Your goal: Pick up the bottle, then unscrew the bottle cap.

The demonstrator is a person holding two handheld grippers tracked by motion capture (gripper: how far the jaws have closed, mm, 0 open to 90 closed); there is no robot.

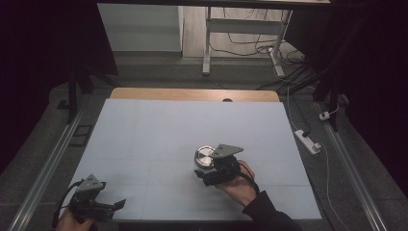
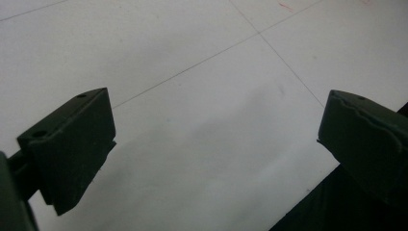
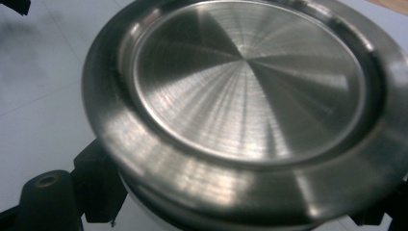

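A round steel container (image 1: 205,156) with a brushed, shiny lid (image 3: 250,82) stands on the white table mat (image 1: 159,130), a little right of the middle. My right gripper (image 1: 205,169) comes from the near side and is shut on the container's body just under the lid rim. Its black fingers (image 3: 98,185) show at both lower corners of the right gripper view. My left gripper (image 1: 114,207) hovers over the mat's near left corner, far from the container. It is open, with bare mat between its pads (image 2: 72,144).
A strip of wooden tabletop (image 1: 192,94) shows beyond the mat's far edge. On the floor to the right lie a white power strip (image 1: 308,141) and cables. Metal rails (image 1: 53,163) run along both sides, and desk legs (image 1: 207,48) stand behind.
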